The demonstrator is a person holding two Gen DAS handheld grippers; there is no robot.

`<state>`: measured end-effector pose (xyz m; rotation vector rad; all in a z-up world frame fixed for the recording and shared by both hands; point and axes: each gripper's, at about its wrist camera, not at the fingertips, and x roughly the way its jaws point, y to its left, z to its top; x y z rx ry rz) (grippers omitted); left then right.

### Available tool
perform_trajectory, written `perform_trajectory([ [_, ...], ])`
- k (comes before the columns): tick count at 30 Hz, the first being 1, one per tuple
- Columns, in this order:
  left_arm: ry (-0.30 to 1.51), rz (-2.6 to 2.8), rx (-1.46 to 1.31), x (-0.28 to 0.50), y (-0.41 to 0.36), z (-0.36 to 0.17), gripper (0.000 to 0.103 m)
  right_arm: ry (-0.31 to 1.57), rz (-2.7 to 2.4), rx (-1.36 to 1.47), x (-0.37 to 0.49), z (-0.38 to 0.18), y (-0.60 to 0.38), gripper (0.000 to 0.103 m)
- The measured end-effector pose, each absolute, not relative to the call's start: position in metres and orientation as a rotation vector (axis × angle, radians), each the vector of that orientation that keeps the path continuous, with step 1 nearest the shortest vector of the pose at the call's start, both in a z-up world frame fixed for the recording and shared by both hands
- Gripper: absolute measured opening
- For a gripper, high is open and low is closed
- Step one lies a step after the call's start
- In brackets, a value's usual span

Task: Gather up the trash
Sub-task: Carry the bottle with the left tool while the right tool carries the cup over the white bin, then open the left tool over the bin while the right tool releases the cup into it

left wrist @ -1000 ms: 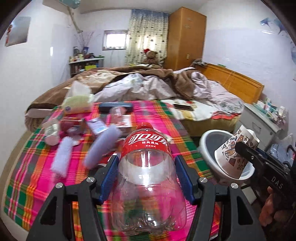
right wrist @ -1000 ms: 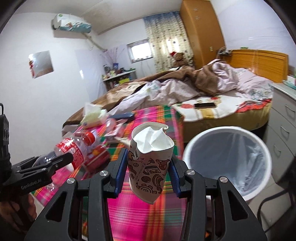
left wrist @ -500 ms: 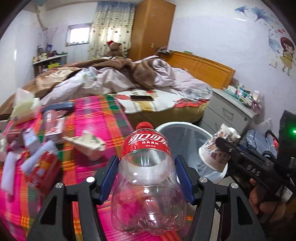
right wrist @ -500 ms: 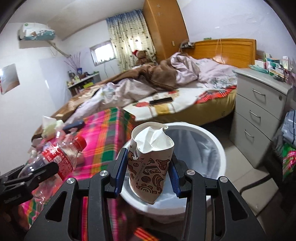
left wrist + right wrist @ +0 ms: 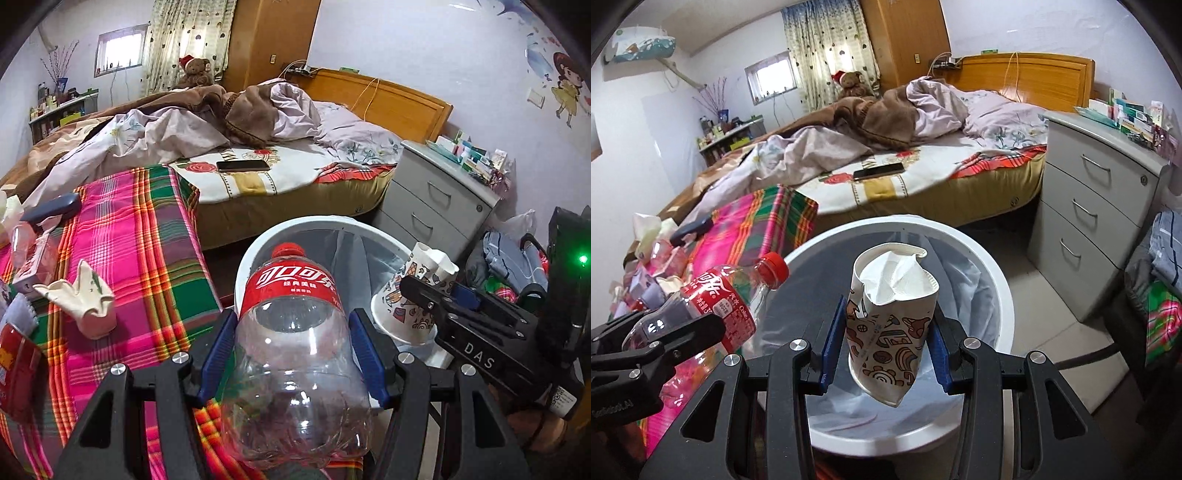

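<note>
My left gripper (image 5: pixel 293 354) is shut on an empty clear cola bottle (image 5: pixel 295 354) with a red label and cap, its neck over the near rim of the white trash bin (image 5: pixel 258 251). My right gripper (image 5: pixel 884 341) is shut on a crushed patterned paper cup (image 5: pixel 890 325) stuffed with tissue, held above the bin's open mouth (image 5: pixel 993 273). The cup also shows in the left wrist view (image 5: pixel 410 299), the bottle in the right wrist view (image 5: pixel 720 299). The bin is lined with a pale bag.
A table under a pink and green plaid cloth (image 5: pixel 140 236) stands left of the bin, with a crumpled paper cup (image 5: pixel 85 299), a red can (image 5: pixel 14 365) and other litter. A grey drawer unit (image 5: pixel 1093 206) stands right. A bed (image 5: pixel 280 173) lies behind.
Both grippers have swung right from over the table to the bin. The bottle now reaches over the bin's rim and the cup hangs over its opening.
</note>
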<state>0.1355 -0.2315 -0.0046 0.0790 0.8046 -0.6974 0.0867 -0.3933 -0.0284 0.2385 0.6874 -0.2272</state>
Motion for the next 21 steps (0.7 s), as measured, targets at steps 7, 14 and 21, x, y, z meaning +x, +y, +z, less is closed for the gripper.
perform_trajectory([
  [7, 0.813, -0.722, 0.066, 0.143, -0.241, -0.008, 0.076, 0.731, -0.223, 0.221, 0.093, -0.034, -0.397, 0.046],
  [14, 0.788, -0.693, 0.057, 0.143, -0.228, -0.002, 0.079, 0.715, -0.233, 0.229, 0.087, -0.029, -0.394, 0.067],
  [21, 0.747, -0.647, 0.03, 0.139, -0.2, 0.009, 0.079, 0.684, -0.215, 0.236, 0.079, -0.02, -0.384, 0.067],
])
